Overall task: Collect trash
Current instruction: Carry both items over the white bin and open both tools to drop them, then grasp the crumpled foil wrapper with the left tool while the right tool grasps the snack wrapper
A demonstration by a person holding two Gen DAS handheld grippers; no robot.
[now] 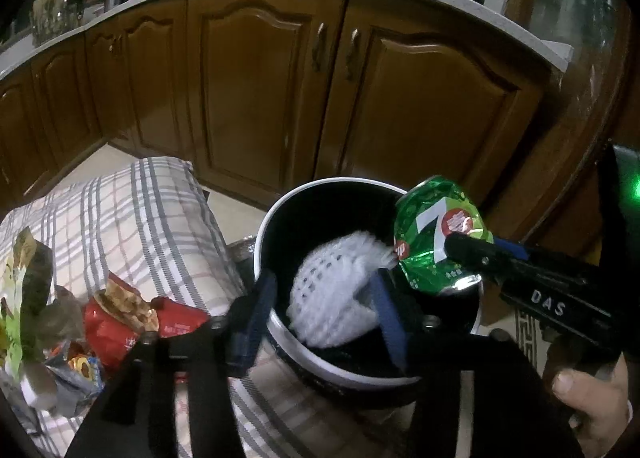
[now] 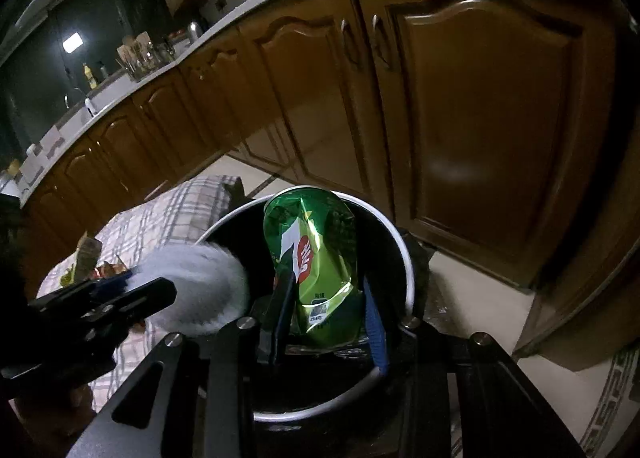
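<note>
Kitchen cabinets [image 1: 256,98] behind. Your right gripper [image 2: 326,298] pinches crushed green can [image 2: 316,258] over bin [image 1: 264,218] rim. Your left gripper [image 1: 324,318], jaws spread, straddles bin's near wall; white foam net [image 1: 332,290] inside. Wrappers [image 1: 120,318] on plaid cloth [image 1: 140,218].

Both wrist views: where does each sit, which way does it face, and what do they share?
Left wrist: on the left tongs, looking down into the bin at white foam netting; a thumb shows lower right.
Right wrist: on the right tongs, facing the bin, gripping the crushed green can.
Shared: bin, can, netting, plaid cloth, brown cabinets; each sees the other tongs.
</note>
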